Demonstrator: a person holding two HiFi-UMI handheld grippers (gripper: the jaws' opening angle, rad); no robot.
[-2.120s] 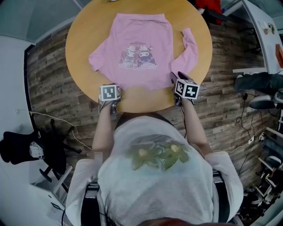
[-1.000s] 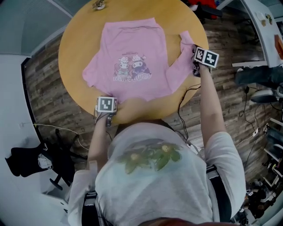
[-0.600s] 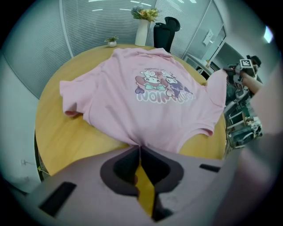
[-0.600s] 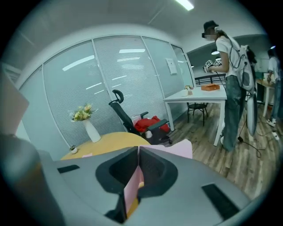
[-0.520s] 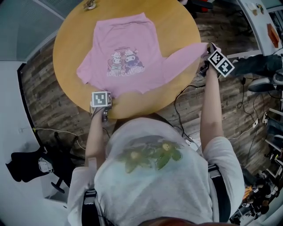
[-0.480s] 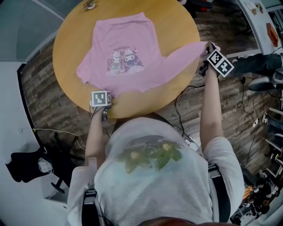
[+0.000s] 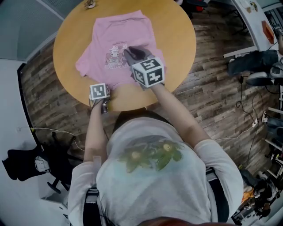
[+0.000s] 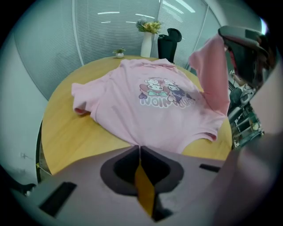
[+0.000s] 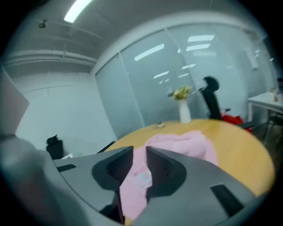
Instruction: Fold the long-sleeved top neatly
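Note:
A pink long-sleeved top [image 7: 116, 37] with a cartoon print lies face up on the round wooden table [image 7: 177, 35]. My left gripper [image 7: 102, 90] is at the near hem, shut, with the hem [image 8: 139, 143] pinched at its tips. My right gripper [image 7: 132, 53] hovers over the middle of the top. The right sleeve [image 8: 213, 75] hangs from it, lifted off the table. In the right gripper view the sleeve cloth [image 9: 137, 185] sits between the jaws of my right gripper [image 9: 139, 152]. Those jaws have just been opening a little, with the cloth still caught.
A white vase of flowers [image 8: 148, 37] and a small object [image 7: 89, 4] stand at the table's far edge. A black chair [image 7: 22, 163] is on the floor at the left. A white desk [image 7: 252, 17] stands at the right.
My right gripper has swung from beyond the table's right edge leftward and up over the top's middle, carrying the sleeve with it. The left gripper has stayed at the hem.

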